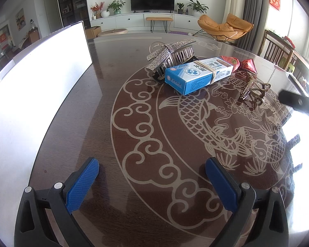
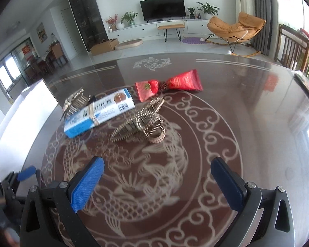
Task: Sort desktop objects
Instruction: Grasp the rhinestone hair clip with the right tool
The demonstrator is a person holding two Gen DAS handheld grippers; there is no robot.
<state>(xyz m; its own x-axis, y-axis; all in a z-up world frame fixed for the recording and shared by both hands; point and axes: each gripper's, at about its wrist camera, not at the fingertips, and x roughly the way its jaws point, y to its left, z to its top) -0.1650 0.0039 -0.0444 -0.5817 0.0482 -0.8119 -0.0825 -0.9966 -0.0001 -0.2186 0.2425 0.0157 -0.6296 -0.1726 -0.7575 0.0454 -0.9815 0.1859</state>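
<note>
Both grippers hung wide open over the dark patterned worktop [image 1: 76, 111], and nothing had been picked up yet! The left gripper [image 1: 152, 183] held its blue pads far apart with only bare glass between them, and the right gripper [image 2: 157, 182] was just the same, empty, jaws spread. Take the blue medicine box [image 1: 197, 75] as the marker: it lay flat in the middle of the pile, a rubber band round its waist. Behind it, touching or even partly under it, sat the big rhinestone hair clip [image 1: 171, 53]. To the box's right lay the red tube [image 2: 184, 81], with a red sachet [image 2: 147, 89] just in front of the tube's cap end. In front of the box and to its right stood the smaller gold hair clip [image 2: 142, 121], blurred in the right wrist view, so its fine detail was hard to read. Well off to the box's left stood a white container [image 1: 37, 94], most likely where things were meant to go, though what it held was hidden. By my reading the sorting had barely started: all the items seen were bunched around the box and neither gripper had closed on anything. The right gripper faced the gold hair clip, so that looked the likeliest first pick, and its spiky open frame might slip between the pads. The whole heap remained to be sorted.
</note>
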